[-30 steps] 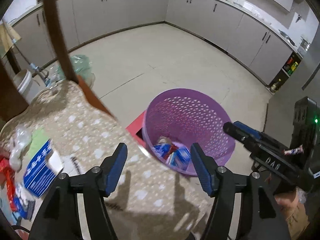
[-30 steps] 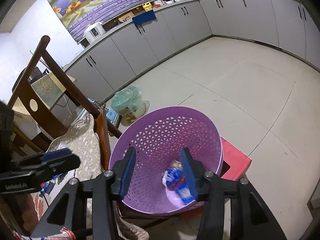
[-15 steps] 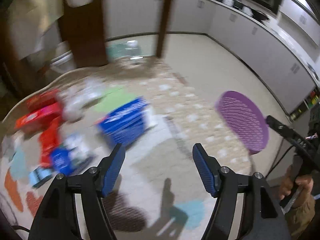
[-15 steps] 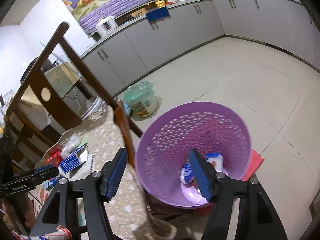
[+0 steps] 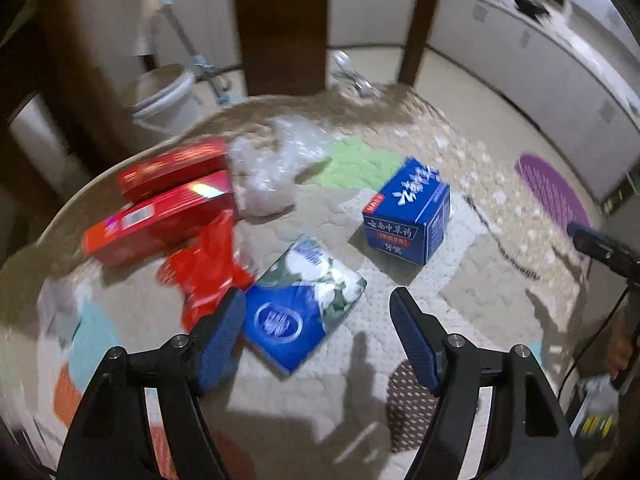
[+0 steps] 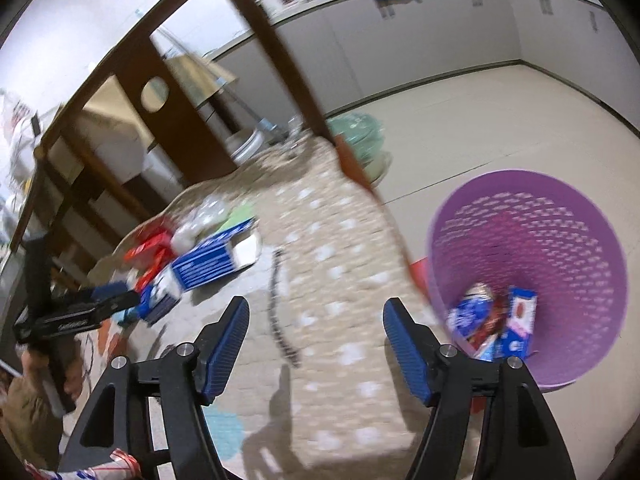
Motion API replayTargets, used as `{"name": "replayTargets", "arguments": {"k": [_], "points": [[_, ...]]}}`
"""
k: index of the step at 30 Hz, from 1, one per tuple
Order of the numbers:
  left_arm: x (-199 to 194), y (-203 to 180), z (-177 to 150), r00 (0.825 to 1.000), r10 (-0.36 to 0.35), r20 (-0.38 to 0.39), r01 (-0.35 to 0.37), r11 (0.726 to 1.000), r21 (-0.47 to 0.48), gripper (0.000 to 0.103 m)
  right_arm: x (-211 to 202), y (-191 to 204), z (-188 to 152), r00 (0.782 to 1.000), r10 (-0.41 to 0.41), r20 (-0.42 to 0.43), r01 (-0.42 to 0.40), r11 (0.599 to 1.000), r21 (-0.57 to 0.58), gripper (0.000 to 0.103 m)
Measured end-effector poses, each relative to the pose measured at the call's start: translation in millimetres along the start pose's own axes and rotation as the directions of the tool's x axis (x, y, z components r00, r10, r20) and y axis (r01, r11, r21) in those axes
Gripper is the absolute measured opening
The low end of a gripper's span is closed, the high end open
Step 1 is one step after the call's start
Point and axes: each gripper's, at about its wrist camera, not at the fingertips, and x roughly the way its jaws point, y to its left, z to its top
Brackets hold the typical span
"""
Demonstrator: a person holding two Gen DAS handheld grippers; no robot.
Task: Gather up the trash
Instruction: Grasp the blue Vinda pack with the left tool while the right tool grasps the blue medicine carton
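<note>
My left gripper (image 5: pixel 318 322) hangs over the table, its jaws opening and nothing between them. Just ahead of it lies a blue and white tissue pack (image 5: pixel 302 306). A blue toothpaste box (image 5: pixel 408 210), a red wrapper (image 5: pixel 208 264), red boxes (image 5: pixel 160 208) and a crumpled clear bag (image 5: pixel 272 164) lie further out. My right gripper (image 6: pixel 316 332) is over the table's edge, jaws opening and empty. The purple basket (image 6: pixel 560 240) stands on the floor to its right with several wrappers (image 6: pixel 492 324) inside. The left gripper (image 6: pixel 100 304) shows at the left of the right wrist view.
The table wears a beige patterned cloth (image 5: pixel 400 128). Dark wooden chair backs (image 5: pixel 280 24) rise at its far side. A white bucket (image 5: pixel 164 96) and a green bag (image 6: pixel 360 136) are on the tiled floor. Grey cabinets (image 6: pixel 440 24) line the walls.
My left gripper swung from the basket to above the trash on the table and opened wider. My right gripper moved left off the basket to the table's edge and opened wider.
</note>
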Motion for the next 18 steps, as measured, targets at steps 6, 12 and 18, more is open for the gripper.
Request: {"name": "replayTargets", "arguments": {"k": [6,12,18], "points": [[32.5,-6.4,8.3,0.998,0.041,-0.048,-0.036,0.994,0.103,0.077,17.6,25.6,-5.5,0.998,0.044,-0.053,-0.046,0.998,-0.037,0.076],[31.8,4.3,-10.8,0.995,0.024,-0.093,-0.024,1.0,-0.003,0.053,39.5,44.3,-3.2,0.981,0.156,-0.111,-0.158,0.987,-0.006,0.079],[-2.1,13.2,-43.8,0.997,-0.055,-0.05,0.045,0.982,-0.184,0.05,78.0,60.9,7.3,0.946,0.263,-0.191,-0.251,0.964,0.086,0.079]]}}
